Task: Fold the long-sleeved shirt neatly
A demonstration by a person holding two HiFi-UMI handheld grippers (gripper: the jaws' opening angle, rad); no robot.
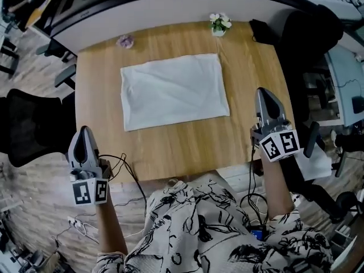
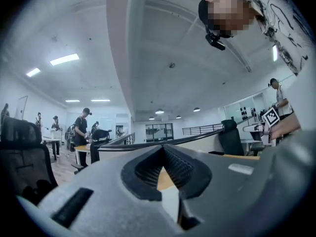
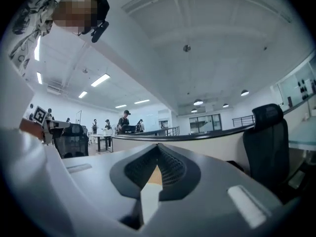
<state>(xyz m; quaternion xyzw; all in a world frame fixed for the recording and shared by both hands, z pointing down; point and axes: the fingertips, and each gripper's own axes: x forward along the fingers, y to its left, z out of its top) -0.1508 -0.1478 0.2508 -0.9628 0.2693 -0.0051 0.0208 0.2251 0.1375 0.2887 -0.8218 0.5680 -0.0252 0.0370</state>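
Lying as a smooth white rectangle on the middle of the wooden table [image 1: 170, 147], the long-sleeved shirt [image 1: 173, 91] shows no sleeve or collar sticking out, so the folding looks finished or down to a last check. The left gripper [image 1: 84, 131] hangs off the table's near left corner and the right gripper [image 1: 263, 91] over its right edge, both well apart from the cloth. Each gripper view shows its jaws pressed together with nothing between them. Any remaining move is probably squaring the slightly skewed rectangle, which would call for lowering a gripper to the table and nudging a corner gently.
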